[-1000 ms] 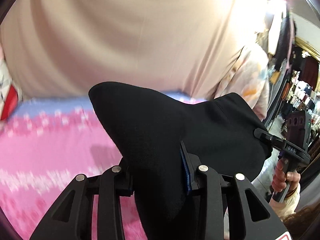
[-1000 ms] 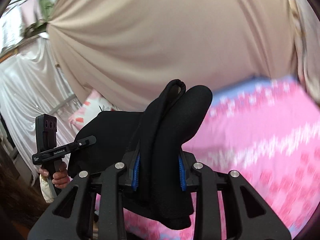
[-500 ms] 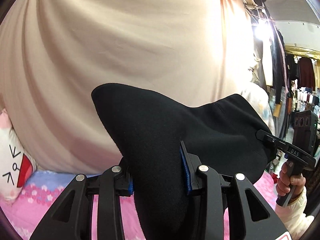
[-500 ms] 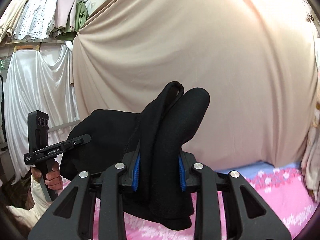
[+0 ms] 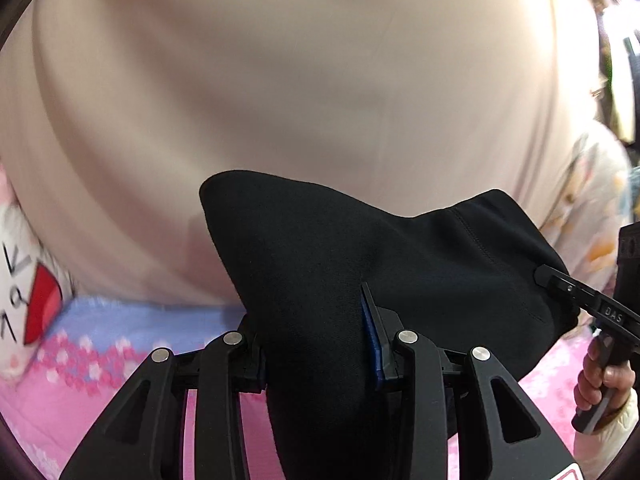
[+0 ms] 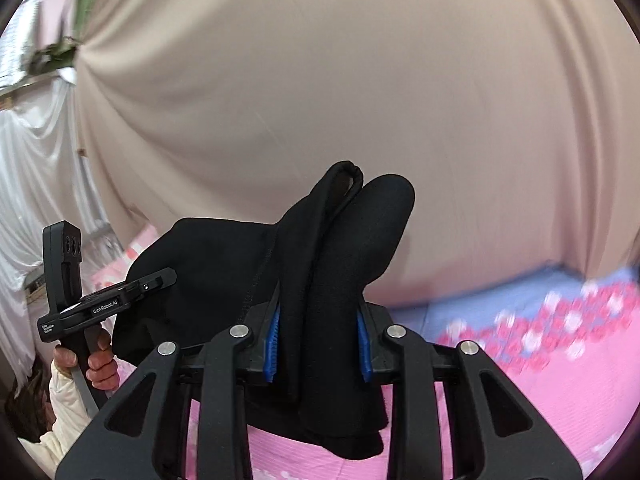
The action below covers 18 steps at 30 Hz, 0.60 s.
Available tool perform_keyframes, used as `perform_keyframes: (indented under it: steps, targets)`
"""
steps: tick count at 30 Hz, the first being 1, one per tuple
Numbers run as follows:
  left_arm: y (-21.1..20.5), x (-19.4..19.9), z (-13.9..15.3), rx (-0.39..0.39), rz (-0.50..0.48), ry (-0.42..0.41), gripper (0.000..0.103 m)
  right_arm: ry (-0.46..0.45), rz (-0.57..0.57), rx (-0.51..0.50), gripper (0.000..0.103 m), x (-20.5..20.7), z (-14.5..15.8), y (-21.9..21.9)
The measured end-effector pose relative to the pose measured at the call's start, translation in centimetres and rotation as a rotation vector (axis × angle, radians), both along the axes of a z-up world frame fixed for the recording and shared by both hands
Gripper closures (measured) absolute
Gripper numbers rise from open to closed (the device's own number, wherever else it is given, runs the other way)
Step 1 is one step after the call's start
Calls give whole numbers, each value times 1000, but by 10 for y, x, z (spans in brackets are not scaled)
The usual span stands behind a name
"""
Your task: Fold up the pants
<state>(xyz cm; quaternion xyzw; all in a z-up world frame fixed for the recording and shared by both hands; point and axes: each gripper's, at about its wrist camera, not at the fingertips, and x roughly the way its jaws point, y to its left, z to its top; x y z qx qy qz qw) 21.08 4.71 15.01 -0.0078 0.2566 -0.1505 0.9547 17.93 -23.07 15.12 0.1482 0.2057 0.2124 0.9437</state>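
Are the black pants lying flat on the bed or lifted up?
Lifted: the black pants hang bunched between both grippers' shut jaws, above the pink bedspread.

1 pr black pants (image 5: 320, 264), 2 claws (left claw (image 5: 318, 356), right claw (image 6: 318, 344)), 1 pillow (image 5: 24, 292), 1 bed (image 6: 540, 384).

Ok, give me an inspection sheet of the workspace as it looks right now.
Surface: pink floral bedspread, blue band at far edge.
Job's things: black pants held up off the bed, stretched between both grippers.
Clutter: cartoon pillow at left.
Grippers: left gripper shut on pants; right gripper shut on a bunched fold.
Cables: nothing seen.
Surroundings: beige curtain behind, white drape beside it.
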Motion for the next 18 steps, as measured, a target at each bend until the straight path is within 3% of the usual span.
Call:
perform_keyframes:
  steps: [4, 7, 10, 13, 18]
  targets:
    - [-4, 44, -65, 19, 44, 114, 70, 115, -10, -8, 75, 44, -66, 1]
    - [-5, 61, -105, 90, 68, 118, 70, 179, -8, 1, 75, 65, -104, 3]
    - [0, 72, -141, 114, 77, 183, 70, 225, -7, 3, 75, 75, -138, 3]
    - [1, 79, -161, 113, 71, 232, 69, 282, -11, 7, 75, 83, -166, 0]
    - [2, 82, -185, 142, 76, 260, 69, 317, -11, 22, 75, 79, -187, -6]
